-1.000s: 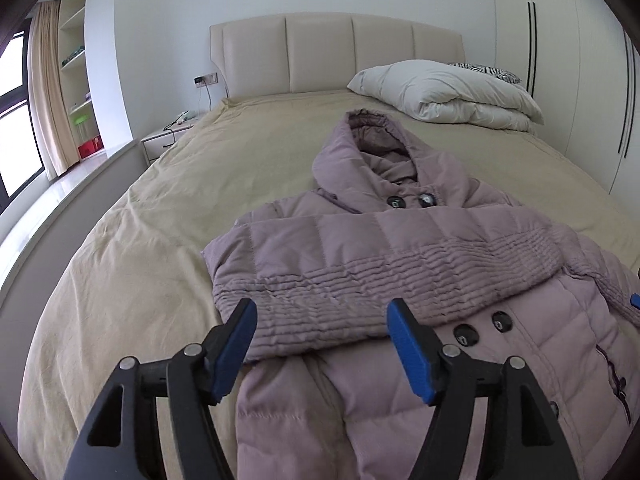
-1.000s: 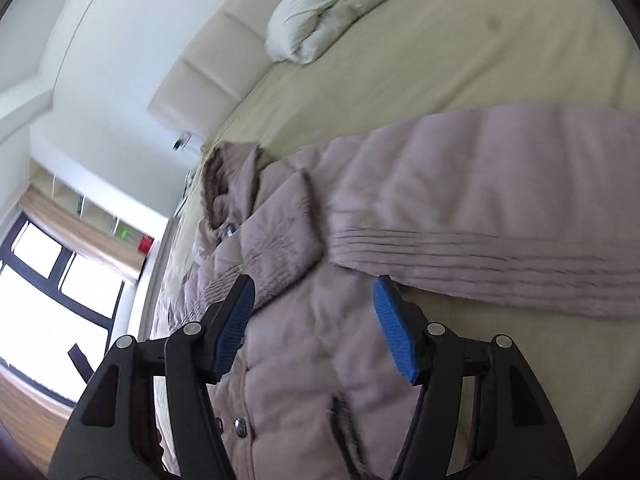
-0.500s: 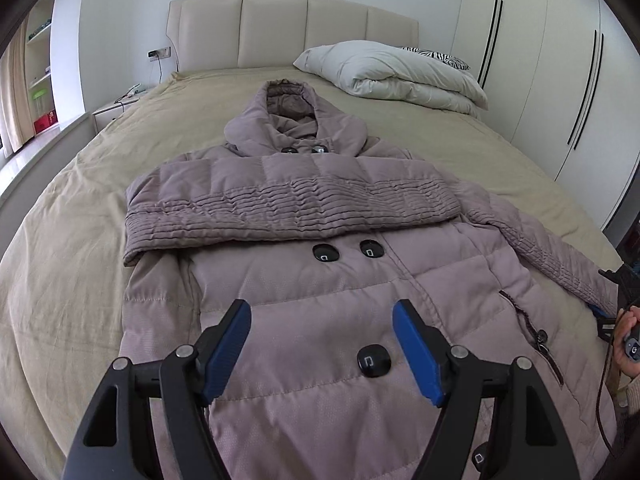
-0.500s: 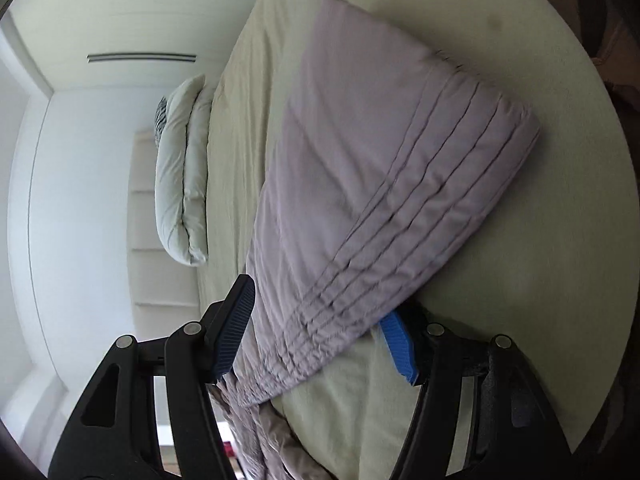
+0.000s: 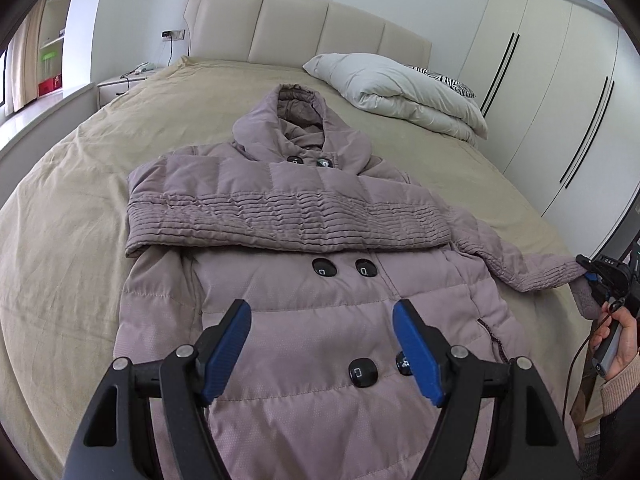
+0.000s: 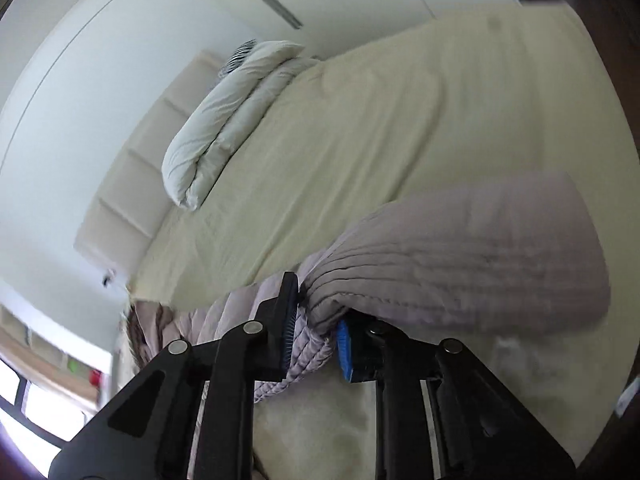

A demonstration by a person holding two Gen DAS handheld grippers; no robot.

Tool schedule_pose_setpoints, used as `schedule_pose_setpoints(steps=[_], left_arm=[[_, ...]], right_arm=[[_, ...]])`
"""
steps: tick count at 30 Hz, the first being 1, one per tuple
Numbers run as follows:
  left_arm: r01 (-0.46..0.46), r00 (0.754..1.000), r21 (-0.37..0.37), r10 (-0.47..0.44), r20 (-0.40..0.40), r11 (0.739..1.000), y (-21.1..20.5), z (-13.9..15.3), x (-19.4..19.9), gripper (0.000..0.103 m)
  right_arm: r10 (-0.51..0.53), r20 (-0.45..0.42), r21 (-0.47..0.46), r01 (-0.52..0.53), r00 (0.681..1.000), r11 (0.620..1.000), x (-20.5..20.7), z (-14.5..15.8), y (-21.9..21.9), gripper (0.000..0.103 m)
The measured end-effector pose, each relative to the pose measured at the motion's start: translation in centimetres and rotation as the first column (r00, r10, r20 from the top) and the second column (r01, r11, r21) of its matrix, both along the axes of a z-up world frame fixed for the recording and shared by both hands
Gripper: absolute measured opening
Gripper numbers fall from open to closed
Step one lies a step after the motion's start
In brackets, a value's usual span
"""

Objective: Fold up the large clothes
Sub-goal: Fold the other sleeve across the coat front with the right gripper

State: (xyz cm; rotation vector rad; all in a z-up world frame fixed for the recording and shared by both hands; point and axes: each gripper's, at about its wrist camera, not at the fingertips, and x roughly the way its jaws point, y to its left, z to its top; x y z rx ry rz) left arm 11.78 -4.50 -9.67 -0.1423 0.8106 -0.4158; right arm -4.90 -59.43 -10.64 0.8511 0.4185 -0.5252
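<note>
Bedroom: a wide bed (image 5: 80,208) under a beige cover, padded headboard (image 5: 304,28) against the far wall, white wardrobe doors (image 5: 552,92) down the right side. Left wrist view, left to right: shelves (image 5: 50,44) and a nightstand (image 5: 120,84) at the far left, then the coat (image 5: 320,292), a mauve padded one, lying face up in the middle of the bed. Its long axis runs from the near edge toward the headboard, hood (image 5: 298,120) pointing at the headboard, hem nearest the camera. One sleeve (image 5: 280,216) is folded flat across the chest, crosswise to that axis; black buttons (image 5: 326,269) show just below it. Left gripper (image 5: 322,350) hovers above the lower front with its jaws spread wide, nothing between the blue pads. Farther right, a folded white duvet (image 5: 400,88) sits near the headboard with a zebra-print pillow (image 5: 448,82) behind it. At the right edge the other sleeve (image 5: 532,272) stretches outward off the coat body to the right gripper (image 5: 590,276), held in a hand (image 5: 620,336). Right wrist view only: the right gripper (image 6: 316,334) has just been closing, and its jaws now pinch the ribbed cuff (image 6: 420,276), bunched cloth between the pads. This frame is partly blurred. The left wrist view alone shows the whole coat and its buttons.
</note>
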Motion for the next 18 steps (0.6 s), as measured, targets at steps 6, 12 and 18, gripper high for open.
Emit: schedule_pose_setpoints(steps=[6,12,18], left_arm=[[-0.032,0.999,-0.055,0.031,-0.022,0.998,1.4,-0.4,0.2,0.076],[-0.072,0.996,-0.096,0.066,-0.063,0.993,3.2,-1.5,0.7,0.076],[-0.119,0.974,-0.31,0.05,-0.221,0.943,4.7,-4.0,3.2,0.092]], right_arm=[[0.238,-0.203,-0.46,-0.307,0.95,0.833,9.5,6.6,13.0,0.012],[0.348,-0.483,-0.698,-0.593,0.804,0.402,16.3,5.2,30.5,0.01],[0.362,-0.645,-0.676,-0.723,0.673,0.142,16.8,-0.9,39.5,0.008]])
